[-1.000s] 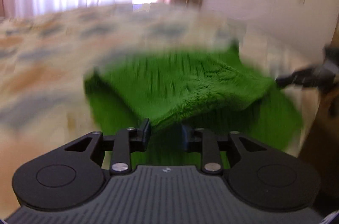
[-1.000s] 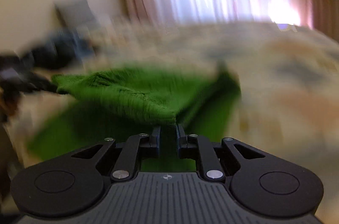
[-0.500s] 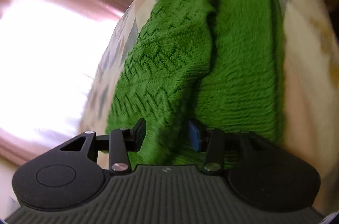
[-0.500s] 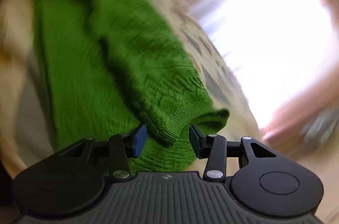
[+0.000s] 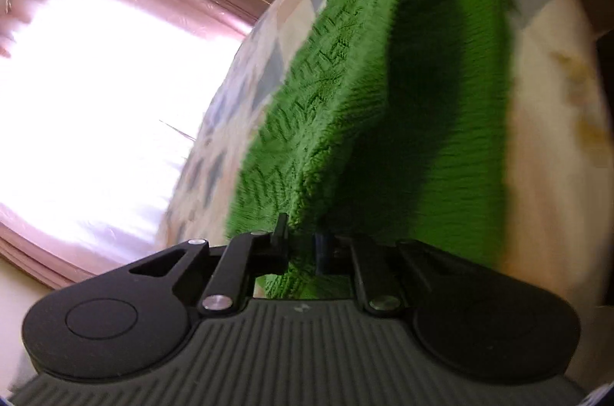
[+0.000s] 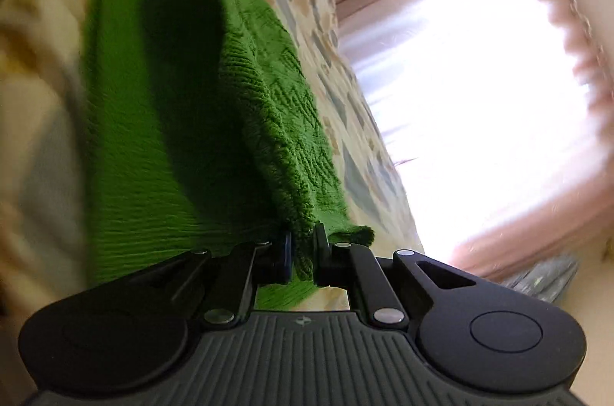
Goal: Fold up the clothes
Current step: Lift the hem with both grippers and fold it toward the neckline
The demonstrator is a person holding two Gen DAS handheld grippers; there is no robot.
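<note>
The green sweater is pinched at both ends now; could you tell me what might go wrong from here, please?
1. Both the left gripper and the right gripper, whose jaws have just been closing, clamp only a narrow edge of the green sweater; the knit could slip out when pulled.
2. The raised flap casts a shadow on the layer below, so it may land crooked.
3. Dragging could ruck the patterned bedspread underneath.
</note>
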